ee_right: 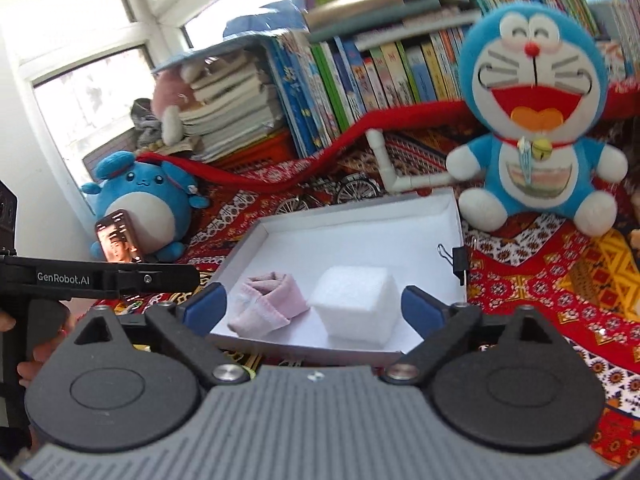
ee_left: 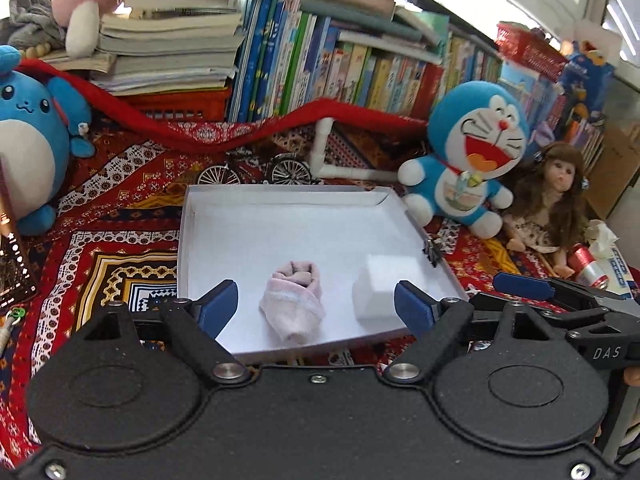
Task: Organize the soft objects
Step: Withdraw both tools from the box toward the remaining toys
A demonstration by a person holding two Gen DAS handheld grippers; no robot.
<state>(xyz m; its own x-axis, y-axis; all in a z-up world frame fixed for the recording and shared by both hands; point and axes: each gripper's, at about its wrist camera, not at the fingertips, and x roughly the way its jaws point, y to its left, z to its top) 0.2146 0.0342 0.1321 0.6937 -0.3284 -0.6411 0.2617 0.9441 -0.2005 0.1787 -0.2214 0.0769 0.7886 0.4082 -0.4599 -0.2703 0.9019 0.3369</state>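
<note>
A shallow white tray (ee_left: 248,208) (ee_right: 420,208) lies on the patterned cloth. Inside it, near the front edge, rest a rolled pink sock (ee_left: 294,300) (ee_right: 266,304) and a white foam block (ee_left: 386,290) (ee_right: 356,300), side by side and apart. My left gripper (ee_left: 316,304) stands open just short of the tray, its blue pads (ee_left: 218,304) clear of the sock. My right gripper (ee_right: 314,306) is open too, pads (ee_right: 420,308) off the foam block. Each gripper's arm shows at the side of the other's view.
A blue cat plush (ee_left: 472,152) (ee_right: 532,120) and a doll (ee_left: 552,196) sit right of the tray, a round blue plush (ee_left: 28,136) (ee_right: 140,196) left. A phone (ee_right: 118,242), model bicycle (ee_left: 256,170), white pipe (ee_left: 332,152), red scarf (ee_left: 192,128) and book stacks (ee_left: 168,32) crowd the back.
</note>
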